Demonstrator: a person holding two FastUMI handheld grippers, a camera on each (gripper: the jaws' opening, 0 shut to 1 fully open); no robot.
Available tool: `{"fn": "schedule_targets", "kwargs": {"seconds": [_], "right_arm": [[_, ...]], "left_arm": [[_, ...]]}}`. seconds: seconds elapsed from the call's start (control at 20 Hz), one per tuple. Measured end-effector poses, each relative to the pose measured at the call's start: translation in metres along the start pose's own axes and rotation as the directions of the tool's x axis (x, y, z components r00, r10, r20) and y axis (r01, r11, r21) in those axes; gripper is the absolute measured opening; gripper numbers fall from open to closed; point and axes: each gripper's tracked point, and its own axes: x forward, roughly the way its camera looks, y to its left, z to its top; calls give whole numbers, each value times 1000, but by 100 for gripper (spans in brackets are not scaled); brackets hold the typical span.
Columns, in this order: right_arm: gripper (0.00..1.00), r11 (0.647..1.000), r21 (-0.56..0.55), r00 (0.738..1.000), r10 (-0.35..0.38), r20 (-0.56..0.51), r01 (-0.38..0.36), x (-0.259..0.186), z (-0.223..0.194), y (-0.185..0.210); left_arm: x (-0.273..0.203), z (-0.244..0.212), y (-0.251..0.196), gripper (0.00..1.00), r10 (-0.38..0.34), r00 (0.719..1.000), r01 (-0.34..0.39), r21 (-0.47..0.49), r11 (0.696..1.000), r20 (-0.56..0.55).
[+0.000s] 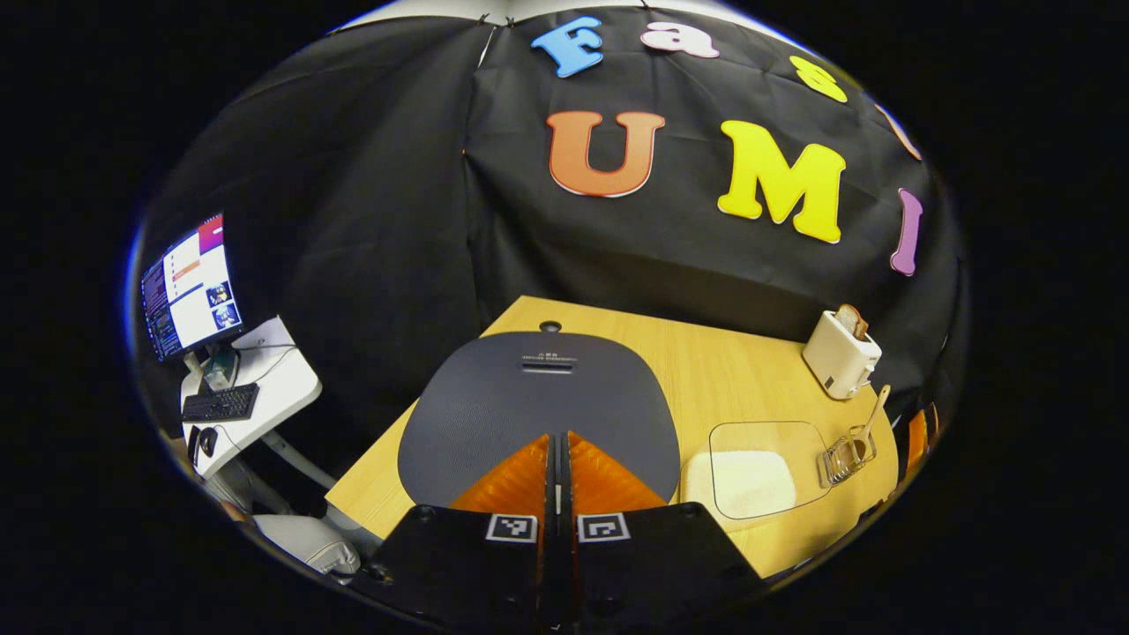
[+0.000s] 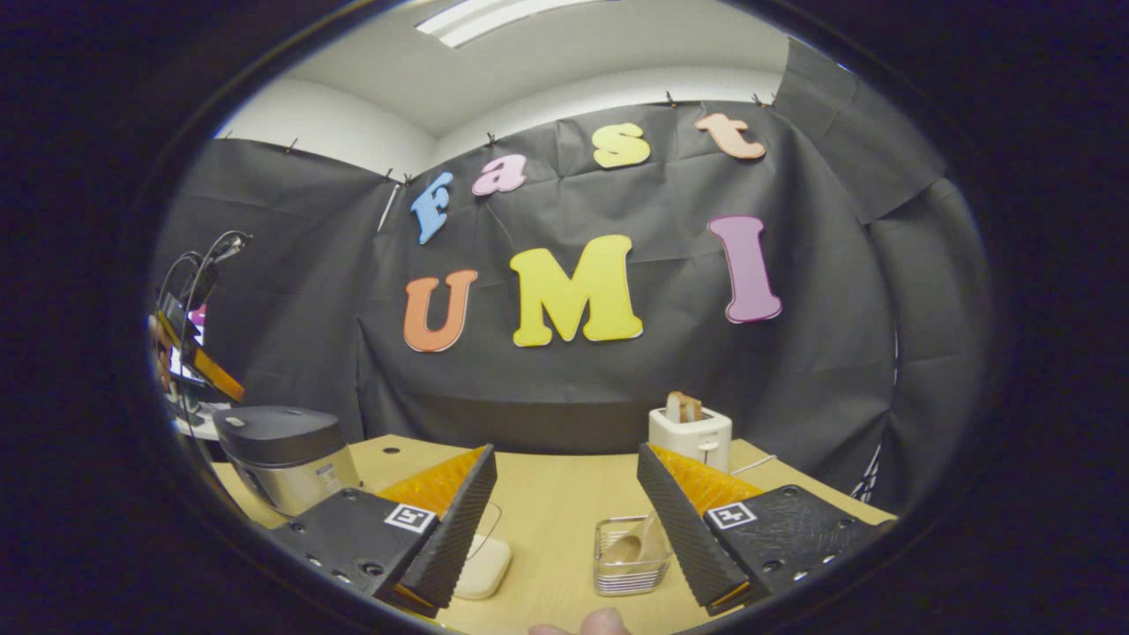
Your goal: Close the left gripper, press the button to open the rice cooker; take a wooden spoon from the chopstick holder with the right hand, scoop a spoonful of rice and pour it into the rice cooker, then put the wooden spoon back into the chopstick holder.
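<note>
Fingers pressed together and empty, the left gripper (image 1: 557, 441) hovers over the dark grey, closed rice cooker lid (image 1: 538, 397), its button unpressed. At two o'clock, the wooden spoon (image 1: 873, 414) waits in the wire chopstick holder (image 1: 845, 457). The right gripper (image 2: 564, 503) gapes wide, empty.

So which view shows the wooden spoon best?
The left gripper view: the spoon is seen from above, handle rising from the holder. In the right gripper view its bowl shows in the holder, but the right gripper's finger covers the handle.
</note>
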Motion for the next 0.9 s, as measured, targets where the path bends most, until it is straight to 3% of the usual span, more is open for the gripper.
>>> {"fn": "schedule_targets", "kwargs": {"seconds": [0.1, 0.3, 0.35, 0.4, 0.55, 0.65, 0.7, 0.75, 0.9], "right_arm": [[92, 1000, -11, 1000, -3, 7, 3, 0, 0, -2], [95, 999, 32, 1000, -10, 11, 9, 1, 1, -6], [91, 999, 34, 1000, -12, 10, 12, 1, 1, -7], [95, 999, 33, 1000, -18, 11, 17, 0, 1, -9], [92, 998, 50, 999, -25, 21, 24, 0, 3, -12], [95, 997, 64, 998, -41, 37, 39, -1, 5, -17], [91, 996, 74, 998, -45, 36, 42, -2, 2, -18], [95, 996, 82, 999, -42, 26, 39, -1, -3, -17], [95, 995, 88, 999, -38, 1, 38, 2, -9, -19]], "left_arm": [[1, -7, 3, 3, 4, 999, -4, 1, 1000, -53], [3, -21, 7, 3, -4, 990, 3, -10, 1000, -139], [2, -25, 8, 3, -11, 987, 9, -12, 1000, -159], [3, -24, 8, 3, -13, 988, 12, -3, 1000, -156], [3, -29, 11, 3, -14, 985, 22, 42, 999, -172], [4, -30, 11, 3, -28, 986, 42, 85, 996, -167], [0, -37, 13, 3, -26, 982, 44, 92, 995, -186], [4, -39, 11, 3, -25, 980, 44, 96, 994, -197], [4, -32, 10, 3, -16, 986, 34, 108, 994, -166]]}}
